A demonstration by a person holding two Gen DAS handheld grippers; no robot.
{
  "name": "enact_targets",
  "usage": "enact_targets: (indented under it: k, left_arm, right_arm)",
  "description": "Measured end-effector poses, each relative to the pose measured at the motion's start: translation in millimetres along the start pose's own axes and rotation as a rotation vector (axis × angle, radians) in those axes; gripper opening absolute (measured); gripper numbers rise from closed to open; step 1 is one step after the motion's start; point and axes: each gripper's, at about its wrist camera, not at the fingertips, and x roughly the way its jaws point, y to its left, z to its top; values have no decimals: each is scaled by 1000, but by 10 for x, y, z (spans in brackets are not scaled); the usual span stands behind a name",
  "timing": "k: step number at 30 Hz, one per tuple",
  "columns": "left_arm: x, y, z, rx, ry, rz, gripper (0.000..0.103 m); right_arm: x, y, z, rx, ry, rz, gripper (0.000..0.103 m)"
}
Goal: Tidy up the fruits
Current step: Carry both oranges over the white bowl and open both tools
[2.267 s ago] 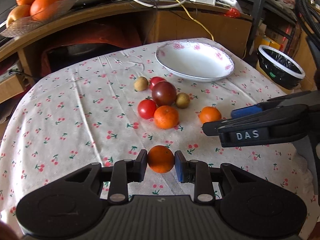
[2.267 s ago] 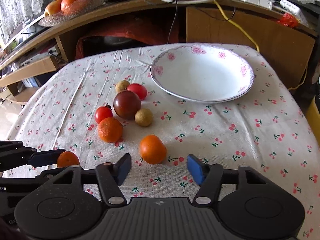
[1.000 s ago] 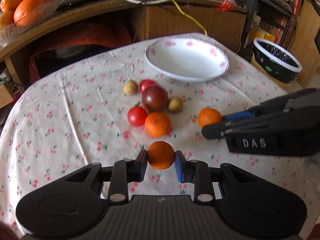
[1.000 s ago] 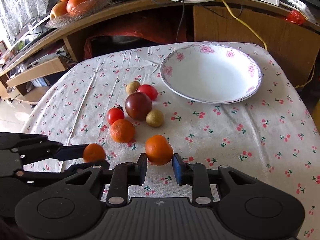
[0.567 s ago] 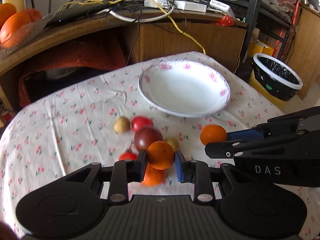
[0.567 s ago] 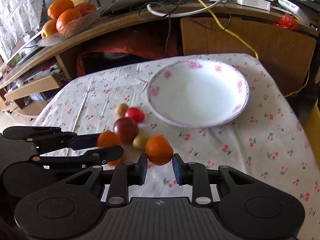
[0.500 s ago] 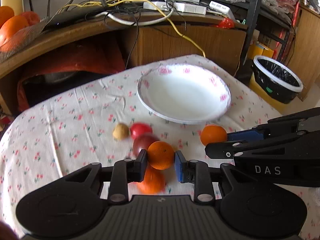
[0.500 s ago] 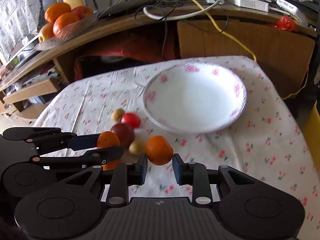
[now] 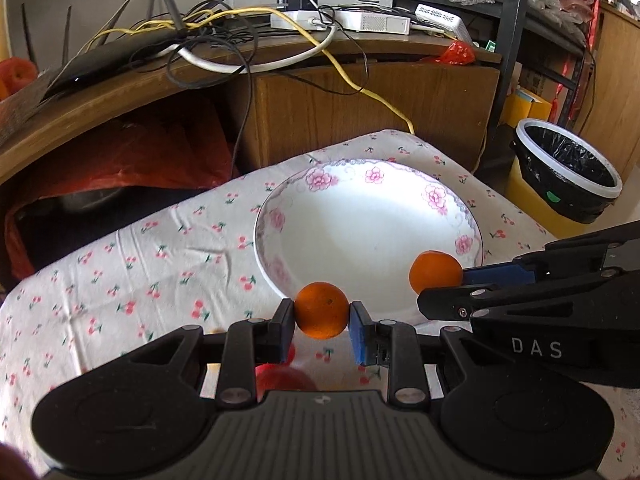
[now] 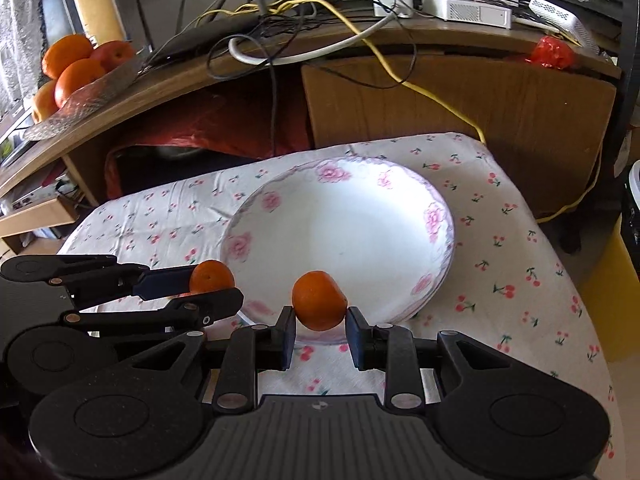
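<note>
Above the near rim of the floral plate, two small oranges hang in the air, each pinched in its own tool. One orange sits between the blue pads of the left gripper, whose jaws are clamped on its sides, at the plate's near-left edge. The second orange is squeezed the same way in the right gripper, a little further in over the white bowl of the plate. Neither fruit touches the china; the plate's bowl shows bare and white.

The plate rests toward the far edge of a table covered by a cherry-print cloth. In the left wrist view, a red fruit peeps out blurred beneath the left tool's body, on the cloth near the table's front.

Beyond the table's far edge runs a curved wooden desk strewn with tangled cables and white boxes. At its left end a glass dish carries larger oranges. Off the table's right side stands a bin lined in black.
</note>
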Motion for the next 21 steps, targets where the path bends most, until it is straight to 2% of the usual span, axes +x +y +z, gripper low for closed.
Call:
enact_targets:
  k: [12, 21]
  left_arm:
    - [140, -58, 55, 53, -4, 30, 37]
    - [153, -53, 75, 44, -1, 34, 40]
  right_arm:
    - [103, -49, 47, -22, 1, -18, 26]
    - [96, -51, 48, -29, -11, -24, 26]
